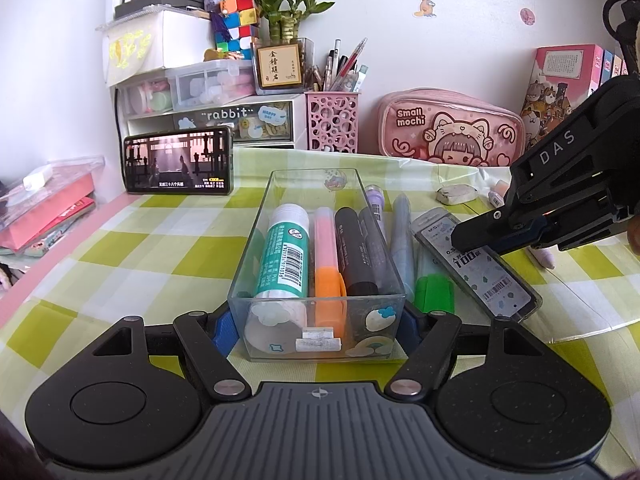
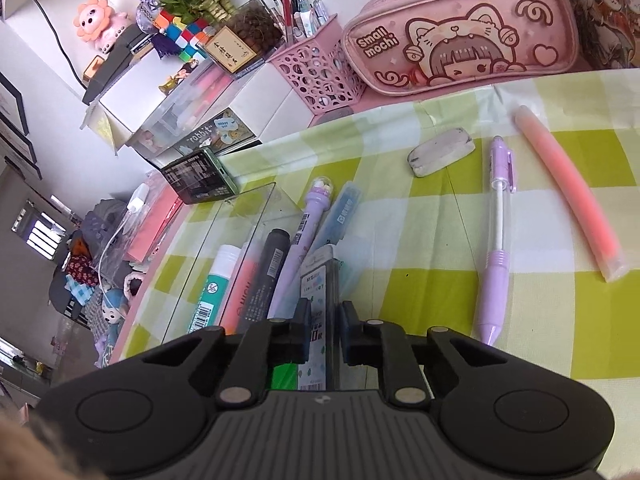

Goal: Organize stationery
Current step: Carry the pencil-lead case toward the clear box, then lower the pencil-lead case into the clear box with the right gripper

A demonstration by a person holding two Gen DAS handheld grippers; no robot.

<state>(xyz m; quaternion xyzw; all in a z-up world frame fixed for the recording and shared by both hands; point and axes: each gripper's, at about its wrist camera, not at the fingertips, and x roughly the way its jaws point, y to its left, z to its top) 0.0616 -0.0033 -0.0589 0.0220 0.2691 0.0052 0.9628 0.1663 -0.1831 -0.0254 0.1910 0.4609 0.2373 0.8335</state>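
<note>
The right gripper [image 2: 325, 330] has its fingers clenched on the lead refill case [image 1: 486, 264], apparently resting on the counter [image 1: 140, 248] beside the clear tray [image 1: 256, 240]. The left gripper [image 1: 316, 330] grasps the tray's near end.

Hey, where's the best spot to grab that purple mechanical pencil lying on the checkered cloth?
Grip the purple mechanical pencil across its thick lilac grip section near the tip, coming from above with the fingers either side of the barrel. It lies flat, with bare cloth on both sides, and the clip end is narrower.
</note>
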